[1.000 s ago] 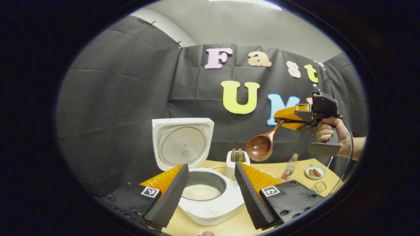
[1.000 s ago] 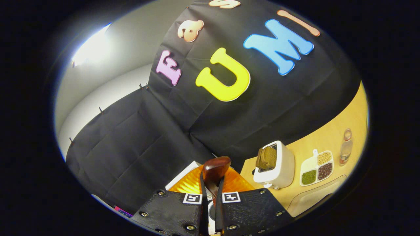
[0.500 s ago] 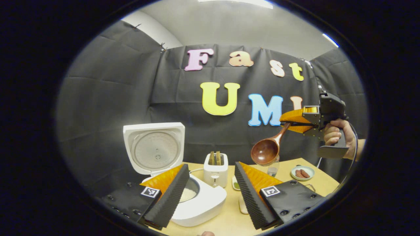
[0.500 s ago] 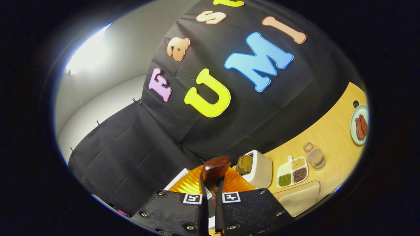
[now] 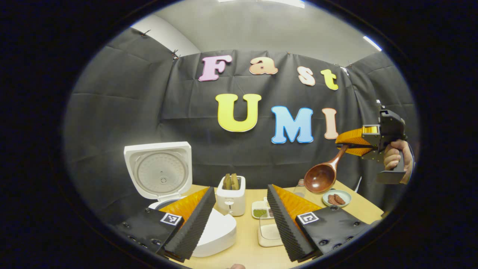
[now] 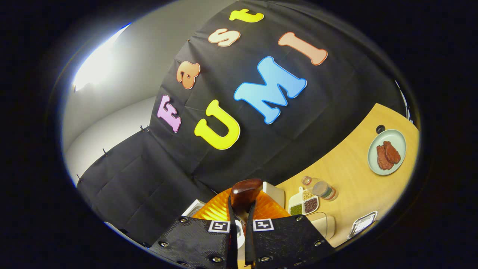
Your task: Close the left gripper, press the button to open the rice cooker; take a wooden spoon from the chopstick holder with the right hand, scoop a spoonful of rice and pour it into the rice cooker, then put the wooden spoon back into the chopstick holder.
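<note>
Wooden spoon (image 5: 324, 172) hangs pinched by its handle in the right gripper (image 5: 353, 141), bowl tilted down, high above the table's (image 5: 246, 250) right side. The rice cooker (image 5: 164, 186), lid up, stands well to the left, beside the left gripper (image 5: 239, 218), whose fingers are spread on nothing. I can't make out the chopstick holder.

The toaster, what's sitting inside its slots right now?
Two browned bread slices stand upright in the white toaster, tops poking out. Their lower parts are hidden inside the slots.
</note>
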Available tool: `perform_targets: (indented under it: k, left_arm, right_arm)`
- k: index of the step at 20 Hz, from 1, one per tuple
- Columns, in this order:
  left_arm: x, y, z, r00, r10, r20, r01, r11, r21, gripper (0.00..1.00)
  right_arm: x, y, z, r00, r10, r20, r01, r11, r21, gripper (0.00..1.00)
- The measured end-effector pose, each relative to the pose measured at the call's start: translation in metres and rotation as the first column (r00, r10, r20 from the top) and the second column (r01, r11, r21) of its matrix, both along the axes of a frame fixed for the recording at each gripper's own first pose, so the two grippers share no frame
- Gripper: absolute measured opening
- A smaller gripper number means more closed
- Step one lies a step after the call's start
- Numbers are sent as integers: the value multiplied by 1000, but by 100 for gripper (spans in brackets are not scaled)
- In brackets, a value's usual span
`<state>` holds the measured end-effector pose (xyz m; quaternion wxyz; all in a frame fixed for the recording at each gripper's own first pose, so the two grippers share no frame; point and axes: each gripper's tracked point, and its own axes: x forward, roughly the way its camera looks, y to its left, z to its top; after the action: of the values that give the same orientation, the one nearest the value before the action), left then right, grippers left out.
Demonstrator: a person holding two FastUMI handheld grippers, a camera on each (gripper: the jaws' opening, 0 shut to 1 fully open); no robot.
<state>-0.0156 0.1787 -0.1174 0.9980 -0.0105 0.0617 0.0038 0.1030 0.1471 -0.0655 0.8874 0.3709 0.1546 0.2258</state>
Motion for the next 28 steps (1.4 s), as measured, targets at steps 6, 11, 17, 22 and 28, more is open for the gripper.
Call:
perform_targets:
  k: [6,11,17,22,28]
  left_arm:
    - [13,-17,9,999,30,10,-30,999,-9,96]
    - [19,-27,28,998,34,43,-34,999,-19,96]
    - [18,-39,25,999,29,32,-29,1000,9,96]
    - [12,-37,21,999,42,15,-43,999,25,96]
    - [0,-23,16,996,84,-19,-84,996,19,96]
  right_arm:
    - [-11,-72,-29,994,-103,-30,100,992,-80,8]
    - [-19,-112,-76,980,-171,-105,151,973,-177,8]
    - [-23,-135,-123,961,-240,-135,186,927,-326,8]
    - [-27,-135,-168,953,-250,-170,153,885,-441,8]
    - [-28,-132,-217,936,-268,-230,125,859,-496,8]
